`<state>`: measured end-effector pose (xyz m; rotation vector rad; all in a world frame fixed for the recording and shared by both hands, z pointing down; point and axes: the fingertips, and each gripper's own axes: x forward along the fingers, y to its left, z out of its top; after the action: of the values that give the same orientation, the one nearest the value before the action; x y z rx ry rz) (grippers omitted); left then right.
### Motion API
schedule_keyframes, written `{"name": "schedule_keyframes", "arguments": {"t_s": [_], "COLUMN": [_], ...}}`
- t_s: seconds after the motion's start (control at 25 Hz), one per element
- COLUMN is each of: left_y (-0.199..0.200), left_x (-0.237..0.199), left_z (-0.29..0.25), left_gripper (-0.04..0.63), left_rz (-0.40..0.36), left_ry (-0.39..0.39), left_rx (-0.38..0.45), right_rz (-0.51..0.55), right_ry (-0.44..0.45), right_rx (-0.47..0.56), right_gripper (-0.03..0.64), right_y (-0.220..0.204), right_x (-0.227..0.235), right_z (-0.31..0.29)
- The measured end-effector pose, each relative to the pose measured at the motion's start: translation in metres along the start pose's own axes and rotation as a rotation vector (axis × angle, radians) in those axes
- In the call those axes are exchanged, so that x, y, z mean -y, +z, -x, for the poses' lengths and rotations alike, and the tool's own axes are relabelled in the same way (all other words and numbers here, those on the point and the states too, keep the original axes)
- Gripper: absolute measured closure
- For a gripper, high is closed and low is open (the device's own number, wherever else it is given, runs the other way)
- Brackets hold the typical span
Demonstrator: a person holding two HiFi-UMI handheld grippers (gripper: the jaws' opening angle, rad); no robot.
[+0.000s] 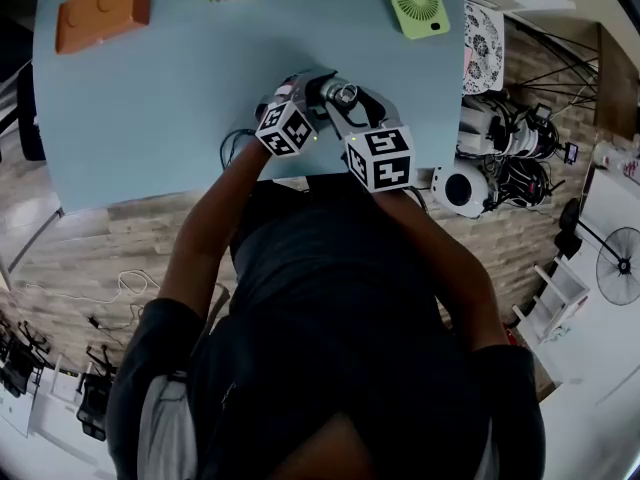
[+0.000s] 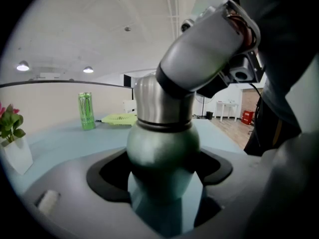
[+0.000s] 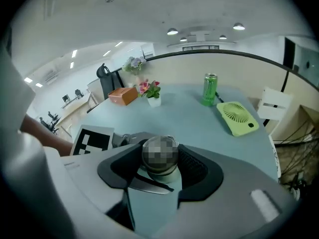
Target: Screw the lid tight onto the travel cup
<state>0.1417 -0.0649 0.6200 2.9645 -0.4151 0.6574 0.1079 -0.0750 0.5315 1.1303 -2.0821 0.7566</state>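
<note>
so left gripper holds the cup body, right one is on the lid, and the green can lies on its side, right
No, the green can stands upright, as the right gripper view shows. The rest holds: the left gripper is shut on the travel cup body, and the right gripper is on its lid.

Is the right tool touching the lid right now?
Touching. The right gripper view shows the right tool with its black pads pressed against both sides of the steel lid, with no gap visible.
</note>
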Motion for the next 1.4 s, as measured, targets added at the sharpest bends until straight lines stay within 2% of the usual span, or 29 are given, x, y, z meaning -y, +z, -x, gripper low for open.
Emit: {"name": "schedule_keyframes", "arguments": {"t_s": [0.32, 0.44, 0.48, 0.56, 0.64, 0.8, 0.88, 0.96, 1.08, 1.16, 1.24, 1.32, 1.4], "left_y": [0.0, 0.001, 0.001, 0.0, 0.0, -0.001, -0.002, -0.001, -0.001, -0.001, -0.001, -0.001, -0.001], "left_x": [0.001, 0.002, 0.002, 0.001, 0.002, 0.002, 0.002, 0.002, 0.001, 0.001, 0.001, 0.002, 0.001], "left_z": [0.0, 0.0, 0.0, 0.0, -0.001, -0.001, -0.002, -0.002, -0.001, 0.0, 0.0, 0.0, 0.0], "left_gripper": [0.167, 0.167, 0.167, 0.167, 0.167, 0.167, 0.167, 0.167, 0.167, 0.167, 0.167, 0.167, 0.167], "left_rz": [0.001, 0.001, 0.001, 0.003, 0.003, 0.002, 0.002, 0.002, 0.002, 0.002, 0.0, -0.001, 0.0], "left_ry": [0.0, -0.001, -0.001, -0.002, -0.003, -0.004, -0.003, -0.003, -0.004, -0.005, -0.005, -0.004, -0.004], "left_rx": [0.001, 0.0, 0.001, 0.001, 0.001, 0.0, -0.001, -0.002, -0.001, 0.0, 0.0, 0.0, 0.0], "right_rz": [0.0, 0.068, 0.118, 0.271, 0.495, 1.138, 1.403, 1.575, 1.746, 1.805, 1.793, 1.69, 1.516], "right_ry": [0.011, 0.079, 0.107, 0.165, 0.25, 0.423, 0.474, 0.527, 0.561, 0.57, 0.598, 0.624, 0.622], "right_rx": [-0.009, -0.05, -0.064, -0.085, -0.122, -0.242, -0.289, -0.33, -0.36, -0.359, -0.355, -0.354, -0.362], "right_gripper": [0.388, 0.38, 0.352, 0.341, 0.341, 0.341, 0.341, 0.341, 0.342, 0.345, 0.38, 0.382, 0.382], "right_y": [-0.002, -0.001, 0.0, 0.006, 0.009, -0.003, -0.01, -0.018, -0.023, -0.024, -0.027, -0.027, -0.025], "right_x": [0.0, -0.003, -0.004, -0.006, -0.012, -0.025, -0.025, -0.023, -0.017, -0.015, -0.015, -0.018, -0.018], "right_z": [0.001, 0.003, 0.006, 0.013, 0.02, 0.025, 0.021, 0.015, 0.008, 0.004, 0.003, 0.004, 0.003]}}
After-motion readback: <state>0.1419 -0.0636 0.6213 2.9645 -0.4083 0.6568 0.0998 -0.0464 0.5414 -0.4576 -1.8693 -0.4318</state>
